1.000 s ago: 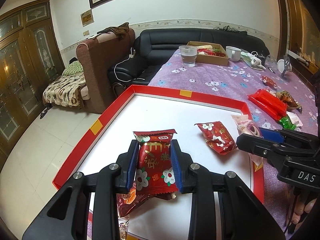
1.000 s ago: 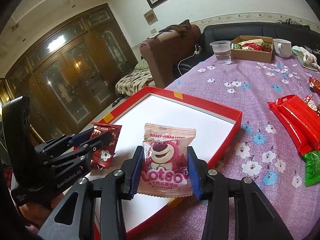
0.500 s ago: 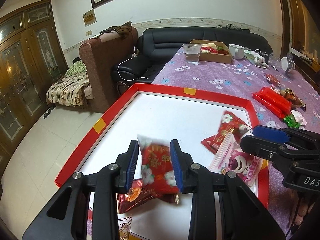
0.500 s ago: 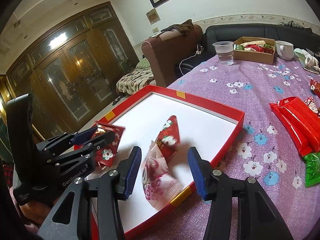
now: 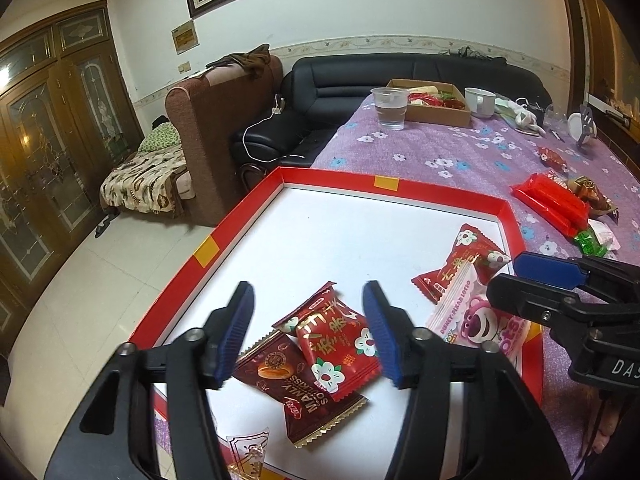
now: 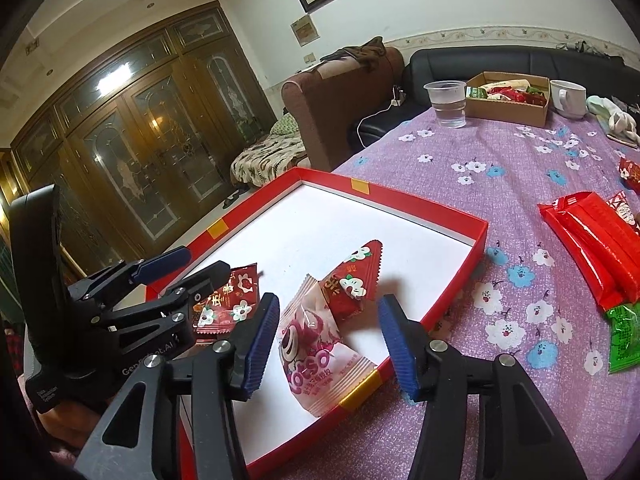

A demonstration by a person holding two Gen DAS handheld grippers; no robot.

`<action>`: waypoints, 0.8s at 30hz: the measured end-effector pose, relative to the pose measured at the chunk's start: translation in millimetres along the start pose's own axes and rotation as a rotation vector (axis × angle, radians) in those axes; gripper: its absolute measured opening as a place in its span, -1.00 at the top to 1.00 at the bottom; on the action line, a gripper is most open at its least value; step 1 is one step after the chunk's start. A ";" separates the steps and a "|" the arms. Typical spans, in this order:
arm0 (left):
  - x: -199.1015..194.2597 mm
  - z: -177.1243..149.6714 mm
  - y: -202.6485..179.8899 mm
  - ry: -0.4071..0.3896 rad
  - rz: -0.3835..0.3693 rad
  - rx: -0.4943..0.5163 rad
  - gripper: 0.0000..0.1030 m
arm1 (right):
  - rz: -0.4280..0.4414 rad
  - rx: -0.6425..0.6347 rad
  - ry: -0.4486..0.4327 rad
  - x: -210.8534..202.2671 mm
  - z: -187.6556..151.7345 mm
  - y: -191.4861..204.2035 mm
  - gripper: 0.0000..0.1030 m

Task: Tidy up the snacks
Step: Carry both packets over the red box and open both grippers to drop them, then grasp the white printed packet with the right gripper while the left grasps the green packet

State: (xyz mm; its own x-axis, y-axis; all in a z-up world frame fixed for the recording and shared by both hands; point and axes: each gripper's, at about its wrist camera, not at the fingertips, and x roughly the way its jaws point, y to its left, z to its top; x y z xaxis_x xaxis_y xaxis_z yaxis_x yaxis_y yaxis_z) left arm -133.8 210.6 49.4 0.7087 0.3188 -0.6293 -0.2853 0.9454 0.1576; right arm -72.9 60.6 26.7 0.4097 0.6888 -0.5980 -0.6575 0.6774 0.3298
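Both tongs wide open on my end, nothing gripped. Left tongs (image 5: 308, 332) hover over the near-left part of the shallow red-rimmed box lid with white floor (image 5: 224, 232). Below the gap: red flower-print snack packet (image 5: 340, 344) lying flat, overlapping a dark-brown "MANLY" biscuit wrapper (image 5: 296, 384).

Right tongs (image 6: 328, 340) hover over the lid's near-right corner (image 6: 476, 236). Pink Lotso-bear snack packet (image 6: 316, 344) sits below them, tilted, lower end against the lid's near rim by a gold tape patch (image 6: 360, 392). Second red flower-print packet (image 6: 352, 280) leans on the pink one's far end, touching it.

Outside the lid, on the purple flower-print counter (image 6: 500, 168): long red wrapped pack (image 6: 592, 240) and a green packet (image 6: 624, 332) off to the right, well apart from the lid. Far end: clear plastic cup of water (image 6: 448, 102), open cardboard box of snacks (image 6: 508, 98), white mug (image 6: 568, 98).
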 end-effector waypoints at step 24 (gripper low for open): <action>-41.1 22.4 -86.8 -0.119 -0.096 0.189 -0.46 | -0.542 0.279 0.087 -97.6 0.7 -200.8 -0.30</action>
State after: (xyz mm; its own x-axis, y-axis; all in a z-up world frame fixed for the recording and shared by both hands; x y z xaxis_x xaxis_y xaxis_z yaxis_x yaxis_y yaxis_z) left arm -123.8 117.0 78.6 0.8008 0.2222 -0.5562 -0.0950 0.9640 0.2483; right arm 19.6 -142.5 19.4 0.5783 0.2119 -0.7878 -0.1749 0.9754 0.1340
